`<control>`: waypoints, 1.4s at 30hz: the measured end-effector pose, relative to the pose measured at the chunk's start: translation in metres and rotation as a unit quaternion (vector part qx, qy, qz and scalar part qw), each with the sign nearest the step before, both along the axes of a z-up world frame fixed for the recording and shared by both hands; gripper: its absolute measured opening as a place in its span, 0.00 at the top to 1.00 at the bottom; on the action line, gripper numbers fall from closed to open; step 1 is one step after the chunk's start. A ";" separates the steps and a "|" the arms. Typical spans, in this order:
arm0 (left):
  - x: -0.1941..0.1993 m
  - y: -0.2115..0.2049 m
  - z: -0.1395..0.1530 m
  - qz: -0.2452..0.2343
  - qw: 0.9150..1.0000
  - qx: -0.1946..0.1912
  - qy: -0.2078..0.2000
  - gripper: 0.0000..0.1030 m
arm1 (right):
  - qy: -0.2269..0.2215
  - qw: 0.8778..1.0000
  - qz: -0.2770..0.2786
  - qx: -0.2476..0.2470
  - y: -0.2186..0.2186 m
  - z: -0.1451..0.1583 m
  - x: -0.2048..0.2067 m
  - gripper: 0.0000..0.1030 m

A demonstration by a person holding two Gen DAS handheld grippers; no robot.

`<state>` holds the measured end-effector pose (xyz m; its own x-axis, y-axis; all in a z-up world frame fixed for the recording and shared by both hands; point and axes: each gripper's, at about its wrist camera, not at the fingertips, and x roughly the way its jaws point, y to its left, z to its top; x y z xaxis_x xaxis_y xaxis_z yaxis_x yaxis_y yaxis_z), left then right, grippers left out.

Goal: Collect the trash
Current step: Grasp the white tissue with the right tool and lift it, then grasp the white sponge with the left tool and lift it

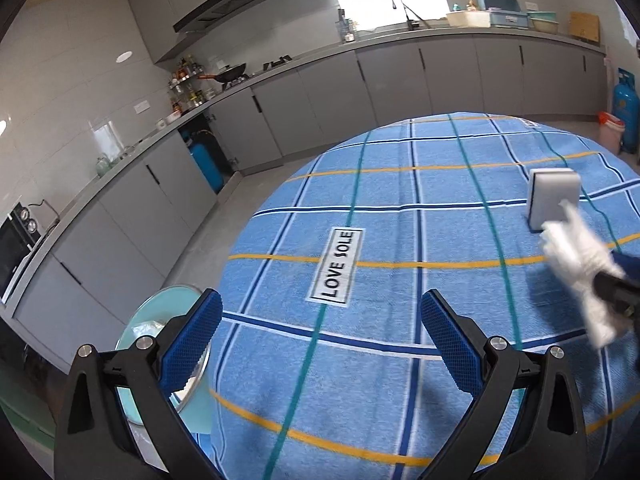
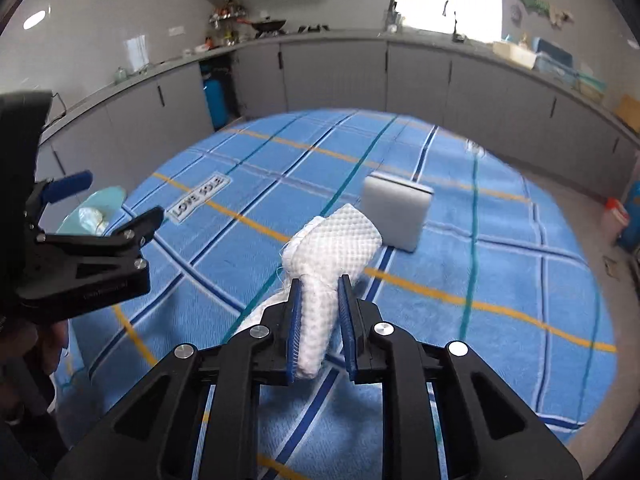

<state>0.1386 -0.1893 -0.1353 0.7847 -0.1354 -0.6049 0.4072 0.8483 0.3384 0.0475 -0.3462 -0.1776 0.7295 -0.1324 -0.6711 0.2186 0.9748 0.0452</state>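
Observation:
My right gripper point(image 2: 319, 286) is shut on a crumpled white textured wipe point(image 2: 340, 240), held above the blue checked tablecloth point(image 2: 500, 264). The same wipe point(image 1: 580, 264) shows at the right edge of the left wrist view. A white and grey sponge block point(image 2: 396, 216) stands upright on the cloth just beyond the wipe; that sponge block point(image 1: 554, 196) also shows in the left wrist view. My left gripper point(image 1: 322, 308) is open over the cloth with nothing between its blue pads. Off the table's left edge sits a pale green bin point(image 1: 160, 320) with some crumpled trash inside point(image 2: 92, 216).
The left gripper point(image 2: 80, 240) appears at the left of the right wrist view. Grey kitchen cabinets point(image 1: 320, 92) and a countertop curve behind the table. A blue gas cylinder point(image 1: 624, 116) and a red-and-white bin point(image 1: 610, 128) stand on the floor at the far right.

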 end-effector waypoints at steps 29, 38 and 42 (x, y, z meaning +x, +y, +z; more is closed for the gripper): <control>-0.024 -0.180 -0.012 -0.141 0.989 -0.031 0.033 0.05 | 0.001 0.976 -0.206 -0.071 -0.138 -0.019 -0.034 0.82; -0.023 -0.206 -0.026 -0.150 0.988 -0.012 0.042 0.06 | -0.008 0.978 -0.199 -0.063 -0.141 -0.015 -0.038 0.82; -0.015 -0.205 -0.032 -0.149 0.986 -0.006 0.070 0.40 | -0.009 0.980 -0.190 -0.061 -0.137 -0.018 -0.036 0.82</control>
<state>0.1240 -0.3945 -0.1677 0.6180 -0.3553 -0.7014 0.6814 0.6870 0.2524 0.0113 -0.4827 -0.1958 0.6233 -0.4758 -0.6206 0.5677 0.8211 -0.0594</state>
